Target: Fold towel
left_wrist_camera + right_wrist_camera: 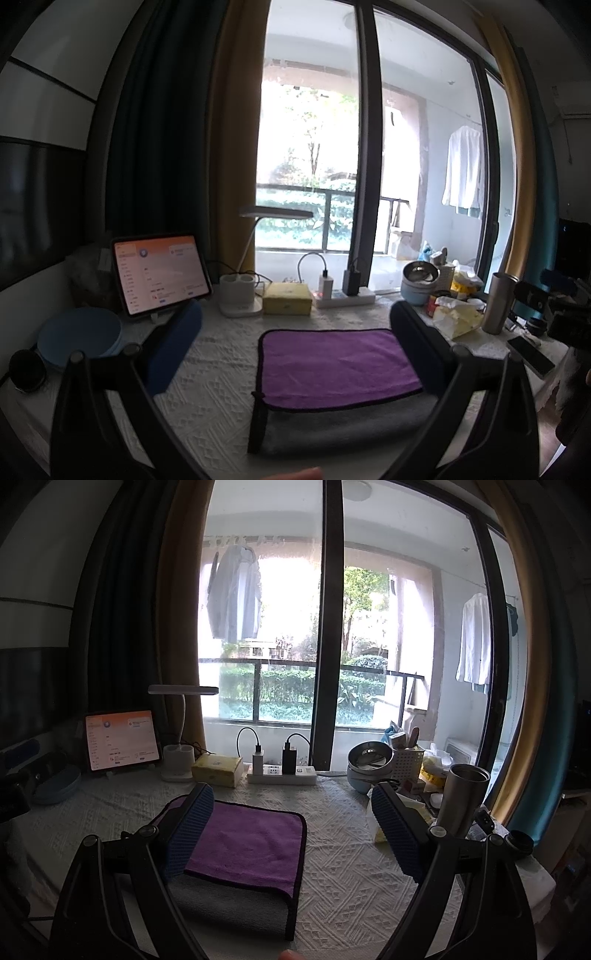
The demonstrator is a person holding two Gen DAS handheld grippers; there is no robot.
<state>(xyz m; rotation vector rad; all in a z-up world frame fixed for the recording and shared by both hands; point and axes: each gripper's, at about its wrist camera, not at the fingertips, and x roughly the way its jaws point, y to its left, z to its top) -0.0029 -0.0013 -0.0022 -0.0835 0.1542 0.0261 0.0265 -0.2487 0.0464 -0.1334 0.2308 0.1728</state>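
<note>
A towel (332, 362), purple on one face and grey on the other with dark trim, lies folded on the white textured tablecloth; the purple layer sits on top and a grey strip (343, 428) shows at the near edge. It also shows in the right wrist view (251, 845). My left gripper (295, 347) is open and empty, held above the table over the towel's left part. My right gripper (295, 827) is open and empty, over the towel's right edge.
At the back stand a tablet (160, 273), a white desk lamp (240, 291), a yellow tissue box (288, 299) and a power strip (345, 295). Bowls (369, 764), a steel tumbler (461, 797) and tissues (456, 317) crowd the right. A blue plate (79, 339) sits left.
</note>
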